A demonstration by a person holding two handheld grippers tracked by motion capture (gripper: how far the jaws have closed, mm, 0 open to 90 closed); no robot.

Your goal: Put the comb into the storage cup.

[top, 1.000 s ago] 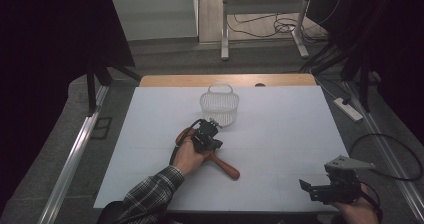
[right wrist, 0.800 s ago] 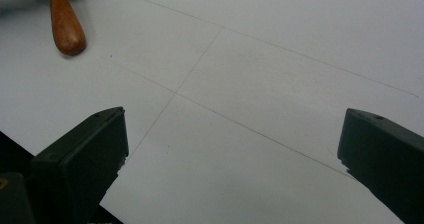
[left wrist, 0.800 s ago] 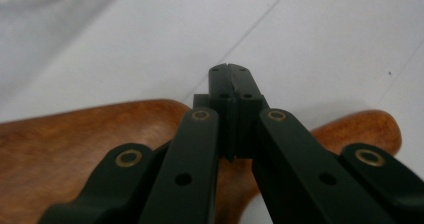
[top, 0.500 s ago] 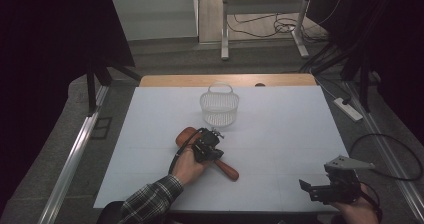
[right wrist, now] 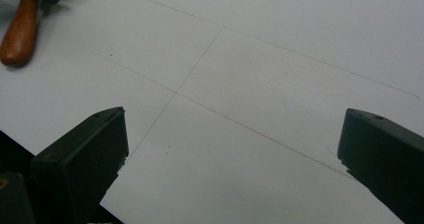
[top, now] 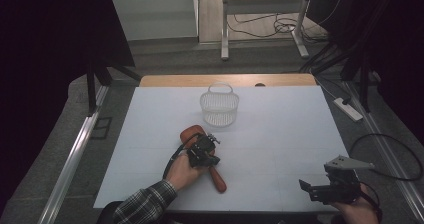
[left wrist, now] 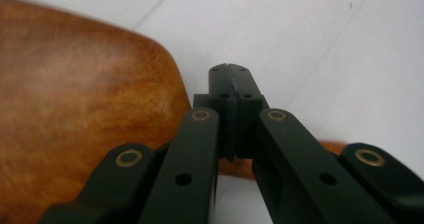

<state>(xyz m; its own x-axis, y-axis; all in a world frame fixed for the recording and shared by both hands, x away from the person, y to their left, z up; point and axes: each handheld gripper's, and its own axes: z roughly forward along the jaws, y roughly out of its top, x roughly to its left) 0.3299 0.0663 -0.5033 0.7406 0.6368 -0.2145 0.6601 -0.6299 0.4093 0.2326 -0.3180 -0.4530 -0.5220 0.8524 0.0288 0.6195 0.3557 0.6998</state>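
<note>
A brown wooden spoon (top: 218,179) lies on the white table (top: 280,134), its broad head (top: 190,132) toward a white wire basket (top: 219,109). My left gripper (top: 204,149) rests over the spoon's neck with its jaws shut, and I see nothing between the pads. In the left gripper view the closed tips (left wrist: 231,71) sit on the table just beside the spoon's head (left wrist: 85,114). My right gripper (top: 307,189) stands open near the front right edge, with bare table between its jaws (right wrist: 232,134). The spoon's handle end (right wrist: 19,36) shows at the upper left of the right gripper view.
The basket stands upright at the middle back with its handle up. A wooden strip (top: 175,80) runs along the table's far edge. A power strip (top: 348,109) and cables lie on the floor to the right.
My left gripper has drawn back from near the basket toward the front edge, along the spoon. The spoon's handle end has swung a little nearer. The right gripper has stayed put.
</note>
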